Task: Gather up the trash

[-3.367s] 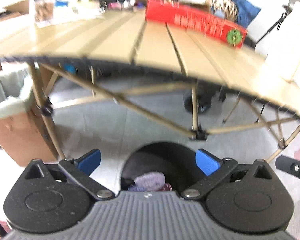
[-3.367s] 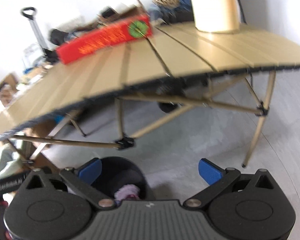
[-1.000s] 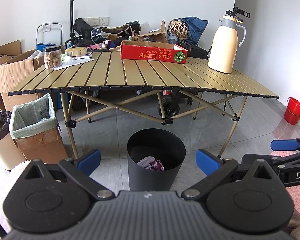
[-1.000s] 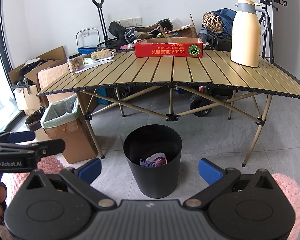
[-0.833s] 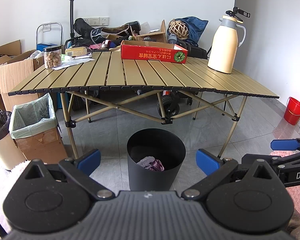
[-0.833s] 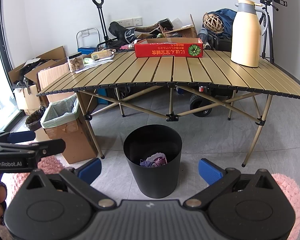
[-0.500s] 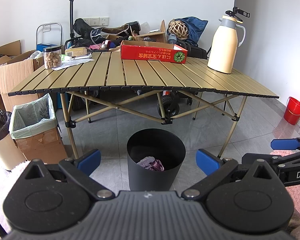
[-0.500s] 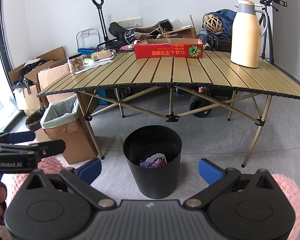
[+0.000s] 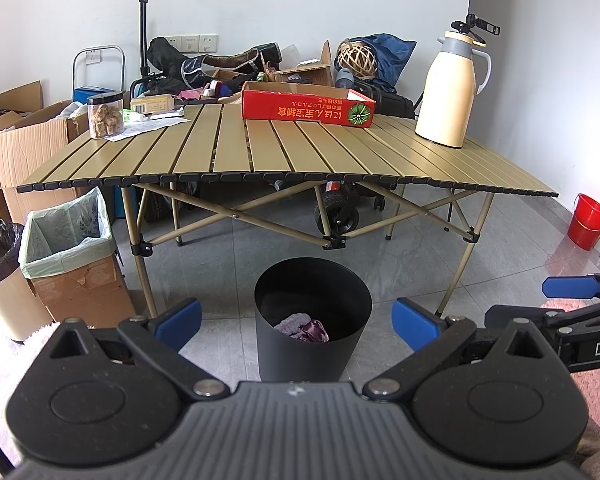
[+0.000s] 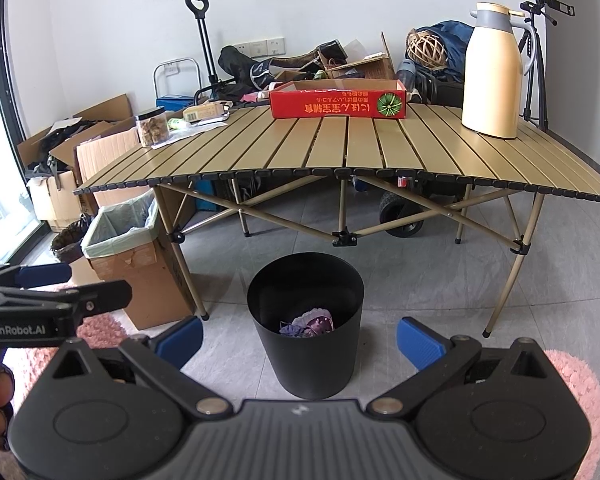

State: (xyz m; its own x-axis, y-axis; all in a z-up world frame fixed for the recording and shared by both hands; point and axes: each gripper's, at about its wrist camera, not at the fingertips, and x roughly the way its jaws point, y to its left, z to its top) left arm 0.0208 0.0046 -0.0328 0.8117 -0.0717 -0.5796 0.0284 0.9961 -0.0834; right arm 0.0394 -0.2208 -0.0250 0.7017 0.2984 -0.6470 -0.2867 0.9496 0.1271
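Note:
A black round trash bin (image 9: pixel 312 312) (image 10: pixel 306 320) stands on the grey tile floor in front of the folding table. Crumpled purple and white trash (image 9: pixel 302 326) (image 10: pixel 310 322) lies at its bottom. My left gripper (image 9: pixel 296 322) is open and empty, held back from the bin and above the floor. My right gripper (image 10: pixel 298 338) is open and empty too, held level beside the left one. The right gripper shows at the right edge of the left wrist view (image 9: pixel 568 288); the left gripper shows at the left edge of the right wrist view (image 10: pixel 40 274).
A tan slatted folding table (image 9: pixel 284 152) carries a red carton (image 9: pixel 306 106), a cream thermos jug (image 9: pixel 450 88), a snack jar (image 9: pixel 106 116) and papers. A lined cardboard box (image 9: pixel 68 256) and a bagged bin (image 9: pixel 0 276) stand left. A red bucket (image 9: pixel 588 220) is right. Pink rugs (image 10: pixel 580 392) lie near.
Since 3.4 s ago both grippers have pulled back from close over the bin, so the whole table and room show. Over the last second nothing has moved.

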